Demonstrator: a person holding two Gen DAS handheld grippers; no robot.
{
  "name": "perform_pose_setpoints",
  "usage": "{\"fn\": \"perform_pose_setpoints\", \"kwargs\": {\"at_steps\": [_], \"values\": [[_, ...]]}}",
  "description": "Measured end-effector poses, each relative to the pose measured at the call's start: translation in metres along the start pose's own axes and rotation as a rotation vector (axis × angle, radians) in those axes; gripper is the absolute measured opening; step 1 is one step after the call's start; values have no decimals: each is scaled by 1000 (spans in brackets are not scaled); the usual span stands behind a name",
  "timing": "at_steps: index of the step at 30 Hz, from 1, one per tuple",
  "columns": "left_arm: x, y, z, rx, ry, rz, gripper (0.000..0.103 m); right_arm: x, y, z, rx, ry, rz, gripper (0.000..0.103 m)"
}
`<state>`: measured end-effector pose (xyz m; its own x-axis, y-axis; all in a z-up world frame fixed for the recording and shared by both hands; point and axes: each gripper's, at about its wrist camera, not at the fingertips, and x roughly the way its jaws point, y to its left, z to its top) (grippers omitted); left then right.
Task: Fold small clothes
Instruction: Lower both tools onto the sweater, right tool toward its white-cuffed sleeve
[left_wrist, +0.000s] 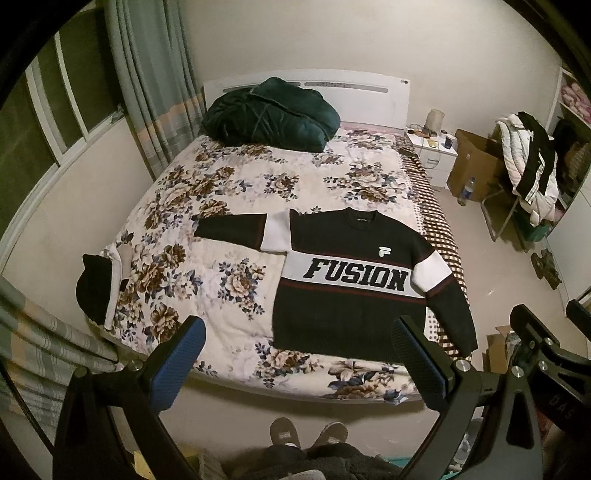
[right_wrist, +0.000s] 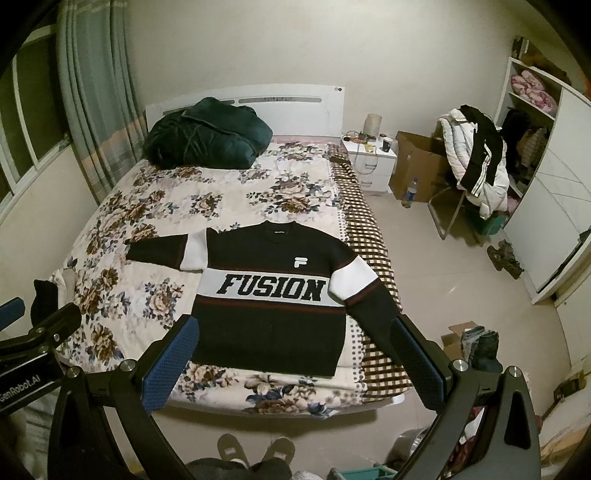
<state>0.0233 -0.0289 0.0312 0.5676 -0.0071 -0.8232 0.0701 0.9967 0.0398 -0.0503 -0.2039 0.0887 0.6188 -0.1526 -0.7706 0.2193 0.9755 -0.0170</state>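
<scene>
A black sweater (left_wrist: 332, 314) with a white "FUSION" band lies flat, face up, on the floral bed cover (left_wrist: 229, 184), sleeves spread; its right sleeve hangs near the bed's right edge. It also shows in the right wrist view (right_wrist: 273, 332). My left gripper (left_wrist: 299, 332) is open and empty, held above the foot of the bed, well short of the sweater. My right gripper (right_wrist: 293, 334) is open and empty, at about the same height and distance. The right gripper's body shows at the right of the left wrist view (left_wrist: 535, 332).
A dark green duvet (left_wrist: 269, 114) is heaped at the headboard. A black and white garment (left_wrist: 99, 288) lies at the bed's left edge. A nightstand (right_wrist: 369, 158), a cardboard box (right_wrist: 421, 166), a bottle (right_wrist: 410, 192) and a chair with clothes (right_wrist: 476, 162) stand on the right.
</scene>
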Motion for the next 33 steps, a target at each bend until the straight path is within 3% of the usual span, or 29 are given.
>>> {"fn": "perform_pose_setpoints", "kwargs": {"at_steps": [5,14,18,23,33], "values": [[30,1,-10,-40,-14,57,103,19,-10,1,9,19,9,103],[137,27,9,-106,20,218,103,147,-24,8,52,109,-20,103],[198,50,20,-113,76,262,103,232,-19,15,72,162,-59,103],[303,100,42,-159,164,292,103,350,-7,23,135,256,-84,103],[553,254,79,-485,314,284,103,605,46,18,276,428,-146,103]]}}
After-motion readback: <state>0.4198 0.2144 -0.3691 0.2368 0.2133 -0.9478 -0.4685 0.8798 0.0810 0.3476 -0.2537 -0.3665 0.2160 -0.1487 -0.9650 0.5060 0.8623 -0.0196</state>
